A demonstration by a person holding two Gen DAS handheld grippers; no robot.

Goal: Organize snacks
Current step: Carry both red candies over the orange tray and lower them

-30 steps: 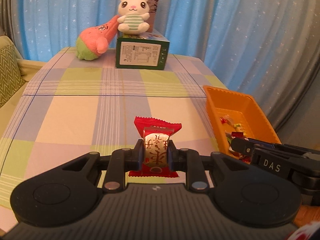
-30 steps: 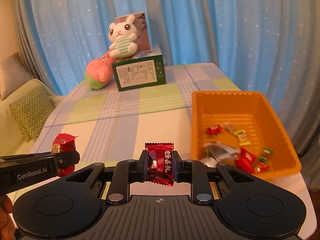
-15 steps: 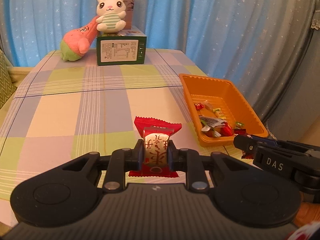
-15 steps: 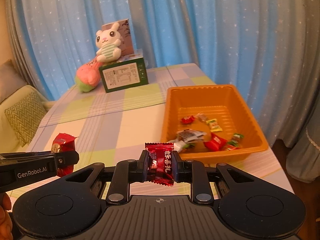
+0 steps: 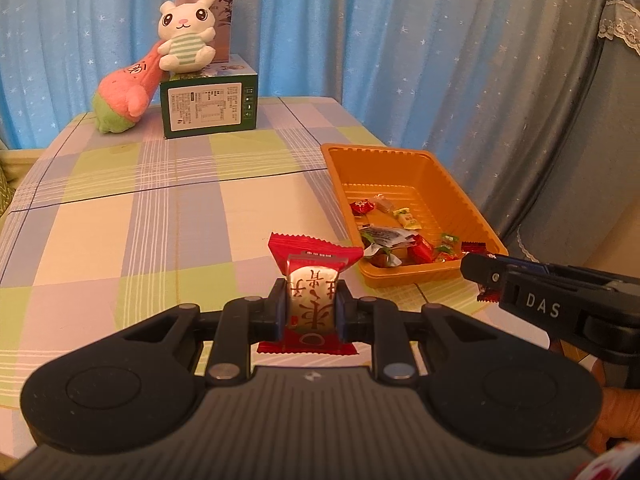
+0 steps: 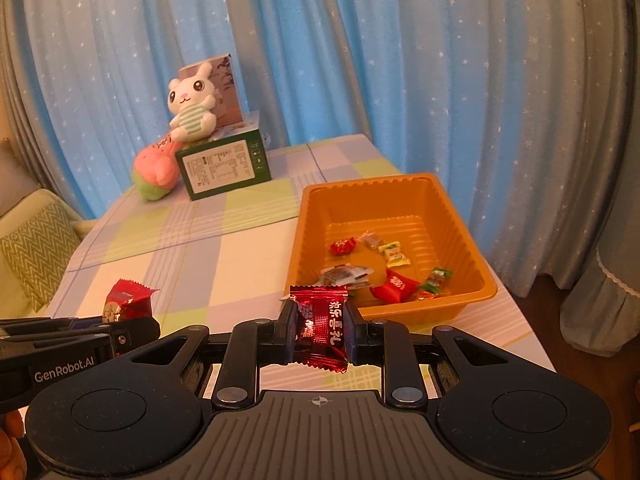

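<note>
The left gripper (image 5: 313, 309), stamped "GenRobot.AI", clamps a red-and-silver snack packet (image 5: 312, 292) printed with red Chinese characters, while the right gripper (image 6: 320, 332), marked "DAS", pinches a dark red candy (image 6: 320, 326) bearing white characters. Both hover above a checked tablecloth (image 5: 160, 208) beside an orange tray (image 6: 464, 236) of wrapped sweets. A green labelled box (image 5: 208, 106) and plush rabbit (image 5: 186, 38) sit before star-dotted blue curtains (image 6: 400, 60).

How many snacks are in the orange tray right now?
About 7 in the tray: red, brown, yellow, white, red, two green-ended near the front. Overlaps may hide more.
</note>
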